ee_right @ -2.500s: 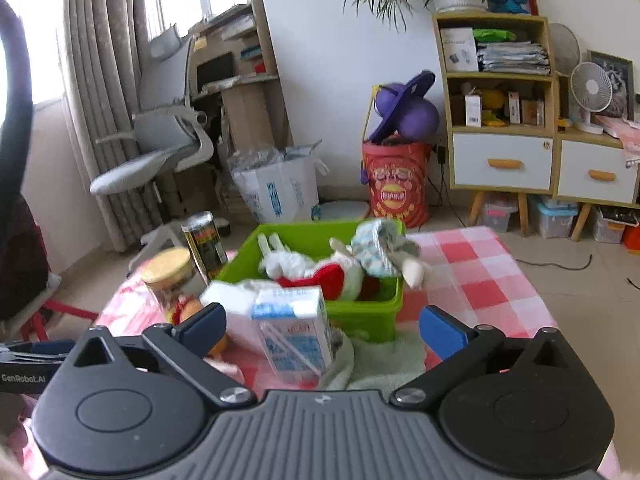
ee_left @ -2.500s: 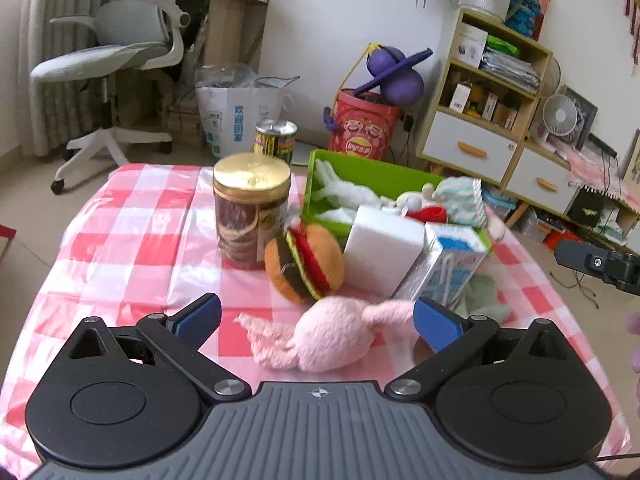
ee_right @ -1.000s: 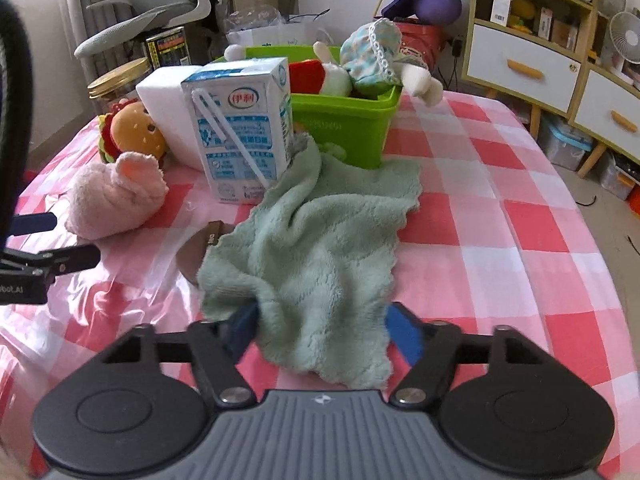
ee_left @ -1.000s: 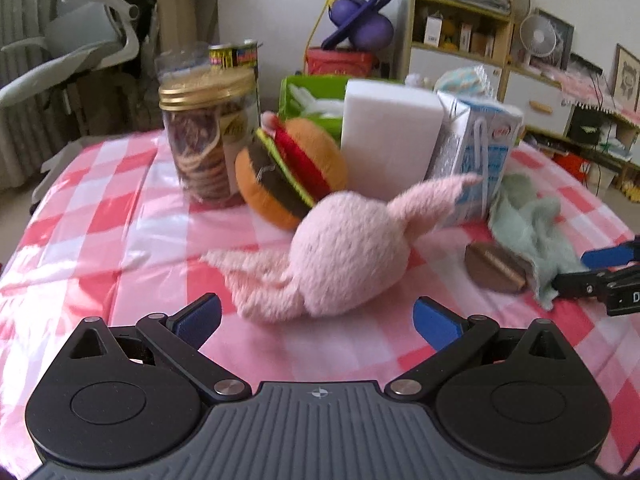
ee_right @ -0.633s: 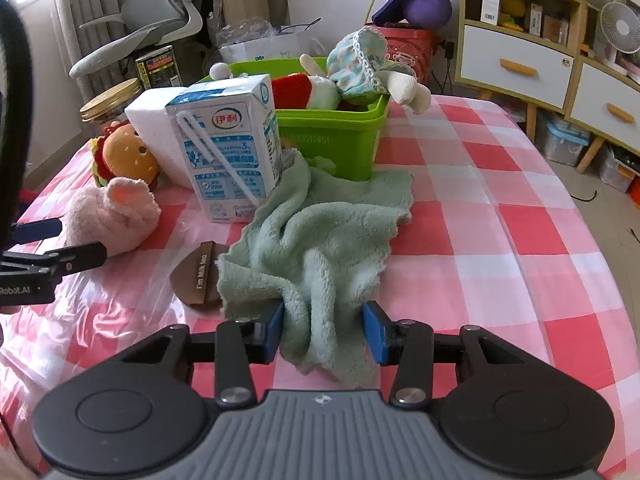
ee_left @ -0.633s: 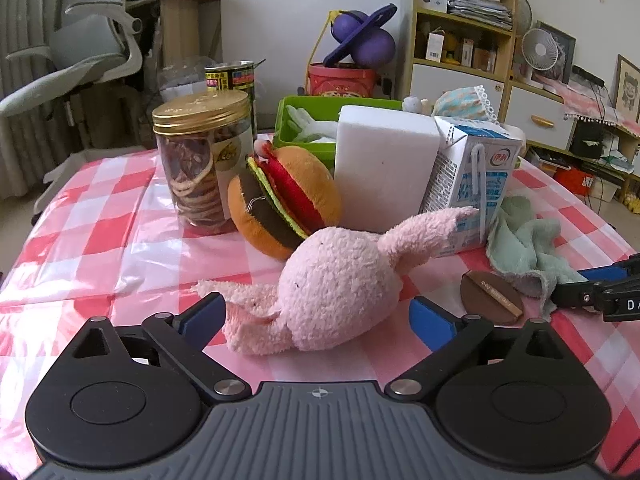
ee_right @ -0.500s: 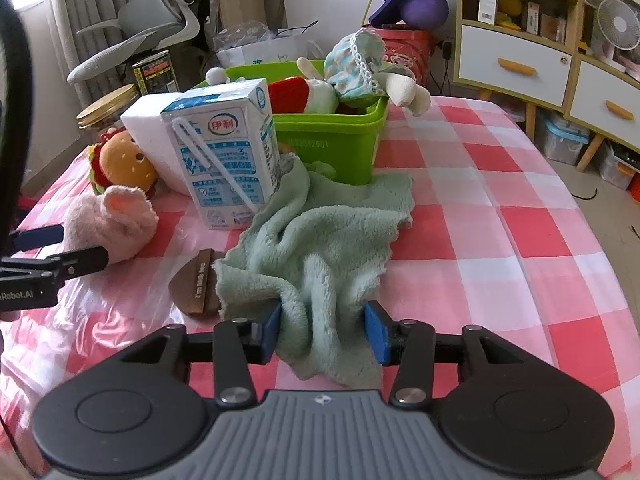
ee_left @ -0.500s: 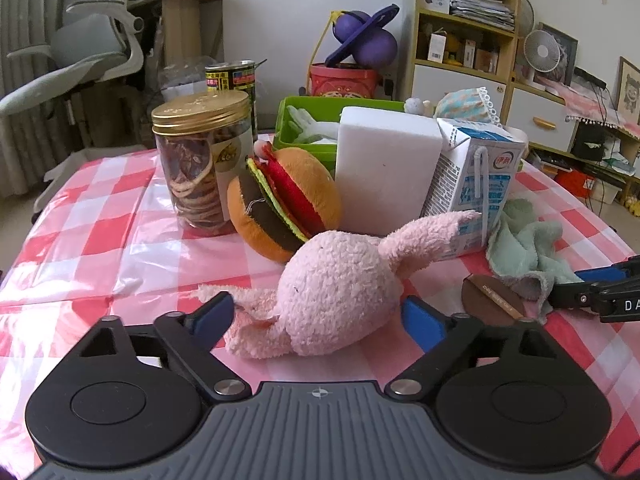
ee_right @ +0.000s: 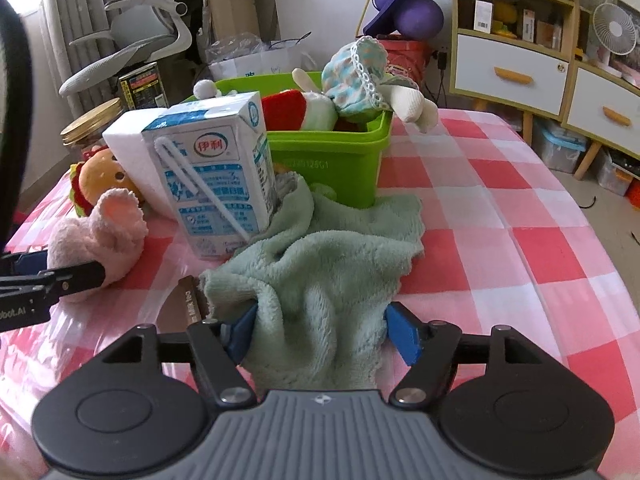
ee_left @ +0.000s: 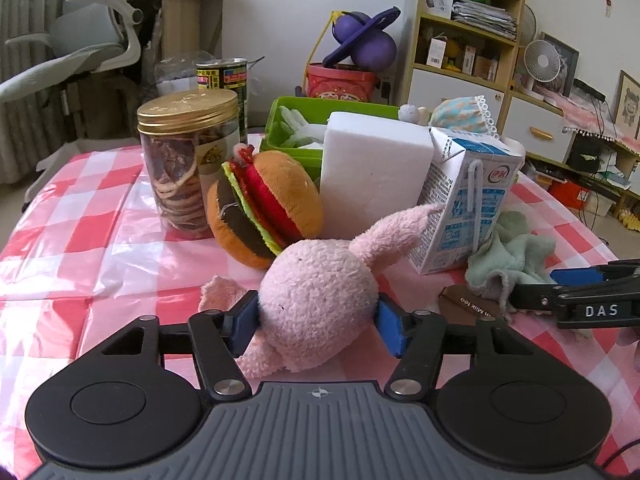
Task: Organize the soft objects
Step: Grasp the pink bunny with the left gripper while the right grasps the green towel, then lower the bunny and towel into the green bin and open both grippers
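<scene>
Now our left hand-held gripper pinches the bunny, right the towel; lifting could topple the carton at eleven o'clock.

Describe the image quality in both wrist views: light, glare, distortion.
Left wrist view: daylight, glare on the plastic tablecloth, shelf bowed by fisheye, pink plush sharp. Right wrist view: soft daylight, green towel crisp, overexposed top-left corner, dark blurred band along the left edge.

Just in front of the green bin: fuzzy pink plush bunny, lying on its side, one ear raised; plush burger, tipped on edge; crumpled pale-green towel, one corner touching bin wall. Inside the bin: more soft toys, piled above the rim.
</scene>
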`<state>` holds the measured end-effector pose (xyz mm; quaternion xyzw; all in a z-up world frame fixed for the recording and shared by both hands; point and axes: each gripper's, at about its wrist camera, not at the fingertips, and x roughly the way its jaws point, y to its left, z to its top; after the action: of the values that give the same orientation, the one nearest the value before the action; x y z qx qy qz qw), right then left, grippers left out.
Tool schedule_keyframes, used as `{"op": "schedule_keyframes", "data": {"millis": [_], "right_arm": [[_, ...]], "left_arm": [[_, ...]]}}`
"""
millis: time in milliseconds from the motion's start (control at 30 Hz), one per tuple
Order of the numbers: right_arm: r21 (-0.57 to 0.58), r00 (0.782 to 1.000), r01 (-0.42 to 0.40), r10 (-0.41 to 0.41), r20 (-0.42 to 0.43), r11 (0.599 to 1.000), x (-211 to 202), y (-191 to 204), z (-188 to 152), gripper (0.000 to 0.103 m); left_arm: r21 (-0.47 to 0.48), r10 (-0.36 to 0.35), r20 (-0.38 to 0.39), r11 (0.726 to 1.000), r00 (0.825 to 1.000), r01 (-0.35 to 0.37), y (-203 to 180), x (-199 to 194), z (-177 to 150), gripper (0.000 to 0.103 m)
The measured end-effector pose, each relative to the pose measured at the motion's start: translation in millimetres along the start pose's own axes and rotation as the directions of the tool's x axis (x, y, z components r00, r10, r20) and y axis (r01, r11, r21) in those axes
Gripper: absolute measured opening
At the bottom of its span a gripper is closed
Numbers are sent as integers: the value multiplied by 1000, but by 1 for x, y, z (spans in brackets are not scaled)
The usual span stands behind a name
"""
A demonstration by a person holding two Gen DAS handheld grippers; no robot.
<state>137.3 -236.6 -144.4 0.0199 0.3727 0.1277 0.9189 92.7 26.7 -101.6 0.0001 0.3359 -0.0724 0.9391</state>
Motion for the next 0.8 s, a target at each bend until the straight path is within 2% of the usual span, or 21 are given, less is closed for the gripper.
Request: {"op": "schedule_keyframes", "data": {"millis": [33,167,233,500,800], "right_arm": [[-1,1000,0,0,5,1000,1,0,0,42],[-10,1000,-24,24,20,1000,1,2,2,17],[-9,999,-37,38,19,999,1,3,3,8],[33,998,-63,63,14,997,-7,-4,10,7],[105,993,-102,95,72,989,-33,-11,22,7]], "left_arm": [[-4,0,-1,1000,1000,0,0,0,0,60],[-25,-8,-9,1000,1000,7,3,-1,2,59],[-39,-13,-17,999,1000,12,4,-1,3,58],[-115,-38,-56,993,998,32,11,-8,11,57],[-181,-23,-43,983,999,15,17,-33,21,57]]}}
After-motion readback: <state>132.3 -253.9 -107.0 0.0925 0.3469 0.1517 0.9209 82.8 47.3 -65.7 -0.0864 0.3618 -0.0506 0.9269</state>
